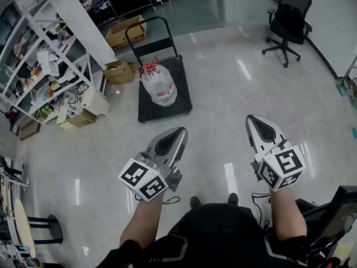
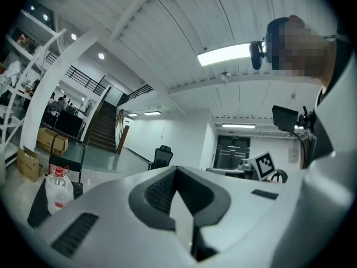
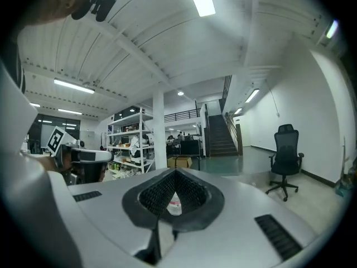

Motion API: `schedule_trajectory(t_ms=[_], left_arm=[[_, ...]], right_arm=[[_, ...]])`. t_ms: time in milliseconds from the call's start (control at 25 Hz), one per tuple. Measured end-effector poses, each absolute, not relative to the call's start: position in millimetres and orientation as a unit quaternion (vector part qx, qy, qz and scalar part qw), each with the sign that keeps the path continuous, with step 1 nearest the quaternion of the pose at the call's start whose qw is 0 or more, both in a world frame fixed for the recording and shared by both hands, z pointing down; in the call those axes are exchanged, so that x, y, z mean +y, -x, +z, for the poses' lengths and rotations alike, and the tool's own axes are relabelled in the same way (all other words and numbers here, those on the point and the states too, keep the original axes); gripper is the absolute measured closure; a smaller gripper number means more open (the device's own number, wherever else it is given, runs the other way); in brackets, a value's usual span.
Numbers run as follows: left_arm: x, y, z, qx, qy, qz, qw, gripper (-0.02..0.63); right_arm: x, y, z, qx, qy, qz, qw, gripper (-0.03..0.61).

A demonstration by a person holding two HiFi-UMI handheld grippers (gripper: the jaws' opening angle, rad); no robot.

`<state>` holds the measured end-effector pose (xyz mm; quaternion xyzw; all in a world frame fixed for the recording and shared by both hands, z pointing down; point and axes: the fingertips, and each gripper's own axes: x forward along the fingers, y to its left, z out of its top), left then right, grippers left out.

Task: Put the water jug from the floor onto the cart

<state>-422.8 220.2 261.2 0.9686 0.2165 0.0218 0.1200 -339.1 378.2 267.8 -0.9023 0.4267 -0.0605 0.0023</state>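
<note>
The clear water jug (image 1: 158, 84) with a red cap stands upright on the black platform cart (image 1: 181, 102), near its push handle. My left gripper (image 1: 181, 132) and right gripper (image 1: 252, 118) are both held level close to my body, well short of the cart, jaws shut with nothing in them. In the left gripper view the jug (image 2: 57, 188) and cart (image 2: 39, 208) sit far off at the lower left, beyond my left gripper (image 2: 177, 169). In the right gripper view a bit of the jug (image 3: 174, 204) shows through the notch behind the tips of my right gripper (image 3: 175, 172).
White shelving (image 1: 44, 66) full of clutter lines the left side, with cardboard boxes (image 1: 119, 71) on the floor by the cart. A black office chair (image 1: 287, 18) stands at the far right. Another box (image 1: 125, 31) lies behind the cart handle. A round table edge (image 1: 19, 228) is at the lower left.
</note>
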Motion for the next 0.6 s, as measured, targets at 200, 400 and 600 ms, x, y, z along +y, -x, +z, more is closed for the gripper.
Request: schedule_trajectory(t_ms=[200,400,600], left_arm=[[206,431,264,0.219,-0.968,0.018,0.124,0.614],[194,434,258,0.214,-0.969,0.011,0.126,0.615],[190,436,262,0.215,-0.968,0.008,0.13,0.614]], right_arm=[[365,345,271,0.422,0.904,-0.062,-0.003,0.577],[352,349,266,0.429,0.902,-0.06,-0.004,0.577],[344,351,262,0.433,0.9,-0.053,-0.005,0.578]])
